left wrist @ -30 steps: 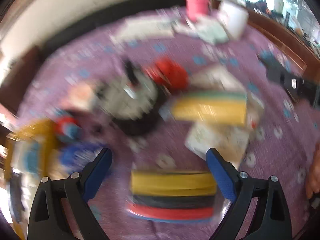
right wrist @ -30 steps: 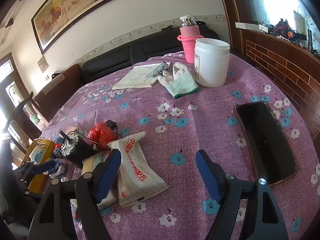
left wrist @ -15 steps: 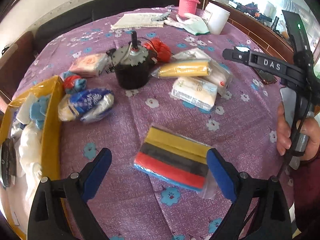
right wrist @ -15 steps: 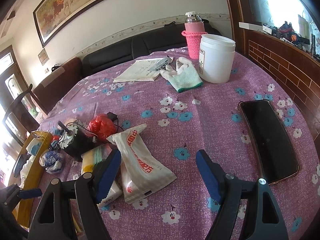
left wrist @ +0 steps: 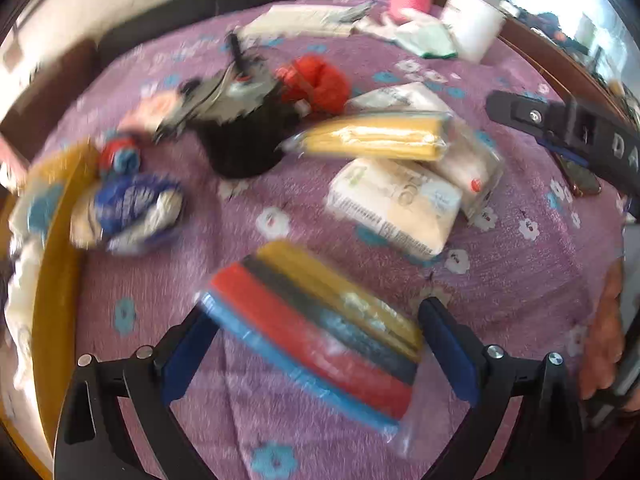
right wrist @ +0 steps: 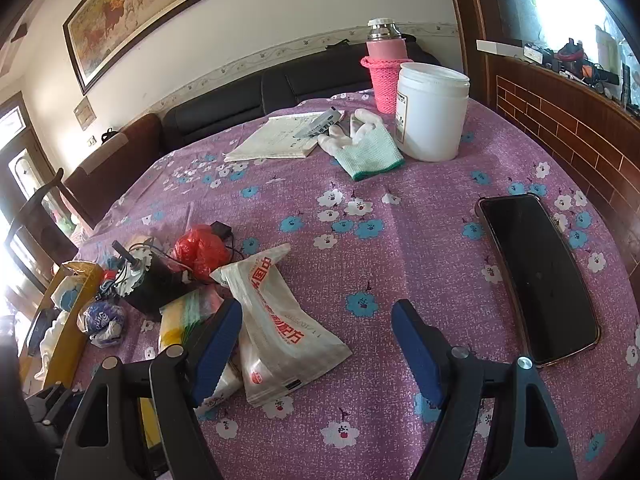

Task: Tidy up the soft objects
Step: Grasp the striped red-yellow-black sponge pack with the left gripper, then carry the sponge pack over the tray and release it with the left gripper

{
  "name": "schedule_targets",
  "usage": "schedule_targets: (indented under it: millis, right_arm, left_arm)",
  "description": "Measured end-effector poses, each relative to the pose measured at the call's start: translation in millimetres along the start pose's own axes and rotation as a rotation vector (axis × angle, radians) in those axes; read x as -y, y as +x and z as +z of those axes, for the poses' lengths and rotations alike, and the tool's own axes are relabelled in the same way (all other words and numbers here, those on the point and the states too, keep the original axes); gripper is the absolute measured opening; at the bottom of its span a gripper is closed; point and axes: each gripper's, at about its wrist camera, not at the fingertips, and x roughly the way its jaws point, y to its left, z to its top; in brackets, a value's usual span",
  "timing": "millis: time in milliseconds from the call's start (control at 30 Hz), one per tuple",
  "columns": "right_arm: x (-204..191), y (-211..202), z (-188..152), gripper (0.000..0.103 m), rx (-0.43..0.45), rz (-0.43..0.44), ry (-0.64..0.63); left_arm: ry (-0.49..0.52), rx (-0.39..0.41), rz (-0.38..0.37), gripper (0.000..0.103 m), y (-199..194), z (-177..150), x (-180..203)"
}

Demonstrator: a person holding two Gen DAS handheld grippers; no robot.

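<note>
A clear bag of folded cloths (left wrist: 316, 328) in yellow, black, red and blue lies slantwise on the purple flowered tablecloth (left wrist: 520, 280). My left gripper (left wrist: 318, 346) is open and straddles it, with one blue finger at each end; the view is blurred. A yellow sponge pack (left wrist: 376, 136), a white tissue pack (left wrist: 396, 204) and a blue-white bundle (left wrist: 128, 208) lie beyond. My right gripper (right wrist: 316, 344) is open above the cloth. A white pouch with red print (right wrist: 276, 320) lies just inside its left finger, untouched.
A yellow box (left wrist: 56, 280) holding soft things stands at the left table edge. A black motor (right wrist: 148, 280) and a red plastic bag (right wrist: 200, 248) sit mid-table. A phone (right wrist: 536, 276) lies to the right. Far back are a white jar (right wrist: 432, 112), a pink flask (right wrist: 386, 72), a glove (right wrist: 364, 148) and papers (right wrist: 280, 140).
My left gripper has come down closer to the bag of coloured cloths, which now sits between its fingers, and it has rolled a little. The right gripper has stayed put.
</note>
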Motion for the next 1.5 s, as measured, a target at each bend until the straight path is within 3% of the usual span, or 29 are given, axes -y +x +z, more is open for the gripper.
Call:
schedule_targets:
  millis: [100, 133, 200, 333, 500, 600, 800, 867, 900, 967, 1067, 1133, 1200, 1367, 1500]
  right_arm:
    - [2.0, -0.3, 0.3, 0.081, 0.004, -0.005, 0.008]
    - [2.4, 0.1, 0.5, 0.081, 0.004, -0.006, 0.008]
    - [2.9, 0.8, 0.4, 0.081, 0.007, -0.016, 0.005]
    - [2.5, 3.3, -0.3, 0.081, 0.004, -0.023, 0.0]
    - [0.3, 6.6, -3.2, 0.081, -0.003, -0.019, -0.011]
    - [-2.3, 1.0, -4.2, 0.081, 0.0, 0.053, 0.002]
    - [-9.7, -5.7, -1.6, 0.08, -0.105, 0.314, 0.155]
    - [-13.8, 5.3, 0.1, 0.071, -0.165, 0.366, 0.214]
    - [-15.9, 10.8, 0.2, 0.063, -0.188, 0.373, 0.239]
    - [-21.6, 22.6, 2.4, 0.058, -0.221, 0.375, 0.271]
    - [-31.1, 35.8, 4.8, 0.058, -0.244, 0.329, 0.288]
    - [-35.0, 41.3, 5.5, 0.045, -0.253, 0.29, 0.297]
    - [-37.5, 42.0, 5.5, 0.025, -0.257, 0.282, 0.288]
    - [-42.0, 34.8, -0.1, 0.017, -0.255, 0.258, 0.258]
    - [-52.4, 14.2, 2.7, 0.012, -0.201, 0.25, 0.212]
  left_arm:
    - [-0.005, 0.03, -0.039, 0.078, -4.4, -0.9, -5.7]
    - [-0.02, 0.038, -0.052, 0.061, -7.0, -1.7, -11.2]
    - [-0.061, 0.063, -0.1, 0.047, -15.5, -3.5, -26.9]
    - [-0.121, 0.141, -0.169, 0.035, -38.7, -11.4, -54.8]
    - [-0.156, 0.217, -0.228, 0.03, -64.3, -28.2, -75.5]
    - [-0.17, 0.247, -0.236, 0.028, -82.3, -41.9, -89.2]
    - [-0.195, 0.312, -0.218, 0.028, -112.9, -59.8, -122.8]
    - [-0.198, 0.323, -0.198, 0.028, -118.9, -67.6, -131.1]
    - [-0.205, 0.326, -0.192, 0.028, -121.1, -71.9, -135.2]
    - [-0.231, 0.331, -0.185, 0.028, -124.5, -80.5, -147.0]
    - [-0.276, 0.336, -0.16, 0.028, -129.9, -91.9, -168.7]
    - [-0.308, 0.341, -0.148, 0.028, -134.0, -100.3, -183.3]
    - [-0.345, 0.35, -0.136, 0.028, -139.2, -108.5, -200.1]
    - [-0.418, 0.369, -0.113, 0.028, -148.3, -127.8, -233.8]
    - [-0.453, 0.388, -0.109, 0.028, -156.5, -139.2, -251.7]
